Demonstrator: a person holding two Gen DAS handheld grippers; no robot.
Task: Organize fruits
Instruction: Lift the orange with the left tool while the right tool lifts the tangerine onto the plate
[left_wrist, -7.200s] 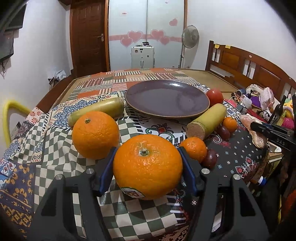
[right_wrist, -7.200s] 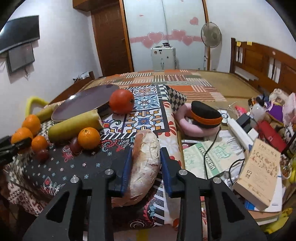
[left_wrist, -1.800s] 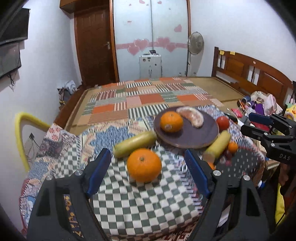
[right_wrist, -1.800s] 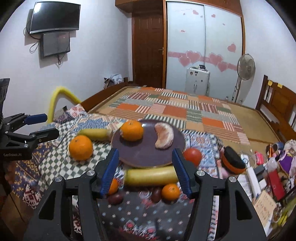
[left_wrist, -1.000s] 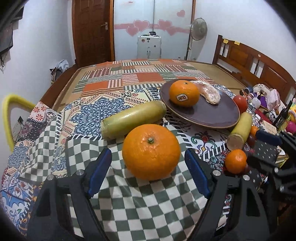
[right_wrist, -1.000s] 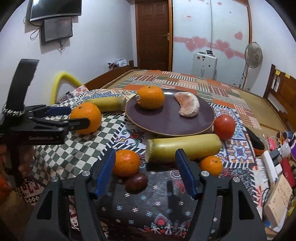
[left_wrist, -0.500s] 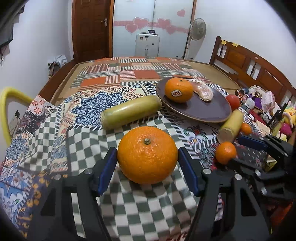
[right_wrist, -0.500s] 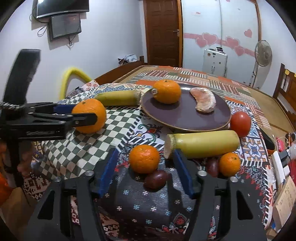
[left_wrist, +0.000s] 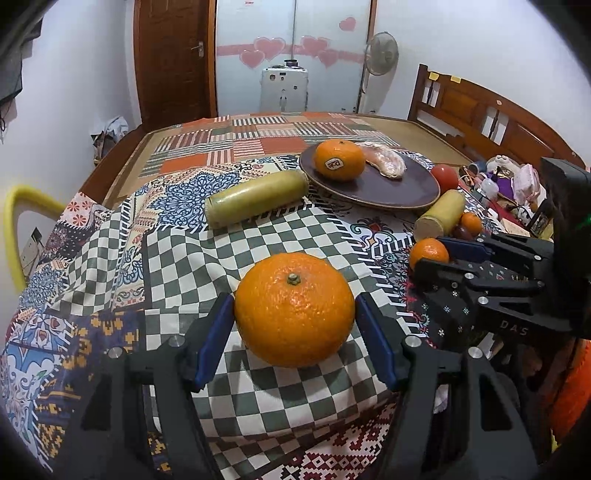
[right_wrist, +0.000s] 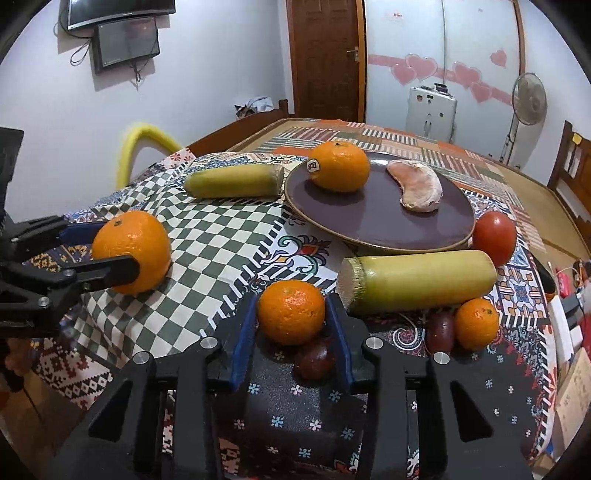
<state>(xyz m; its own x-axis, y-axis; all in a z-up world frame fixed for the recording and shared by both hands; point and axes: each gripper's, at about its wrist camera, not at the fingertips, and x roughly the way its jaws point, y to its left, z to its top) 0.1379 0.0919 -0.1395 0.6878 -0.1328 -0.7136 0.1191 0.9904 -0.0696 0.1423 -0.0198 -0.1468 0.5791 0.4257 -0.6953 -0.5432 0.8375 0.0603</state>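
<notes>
A dark purple plate (left_wrist: 402, 192) (right_wrist: 373, 218) holds a stickered orange (left_wrist: 339, 159) (right_wrist: 339, 166) and a pale pomelo segment (left_wrist: 384, 160) (right_wrist: 419, 186). My left gripper (left_wrist: 294, 325) has its blue pads touching both sides of a large orange (left_wrist: 294, 308) (right_wrist: 131, 251) that rests on the checked cloth. My right gripper (right_wrist: 291, 325) has its pads against a small orange (right_wrist: 291, 311) (left_wrist: 428, 253) on the dark cloth, with a dark plum (right_wrist: 314, 358) just behind it.
Two sugarcane pieces (right_wrist: 417, 282) (right_wrist: 234, 181) lie in front of and left of the plate. A red tomato (right_wrist: 494, 232), another small orange (right_wrist: 476, 323) and a plum (right_wrist: 440, 330) sit at the right. Clutter fills the floor at the far right (left_wrist: 517, 181).
Both grippers have moved in and closed: the left one around the large orange, the right one around the small orange. Earlier both were open and farther back.
</notes>
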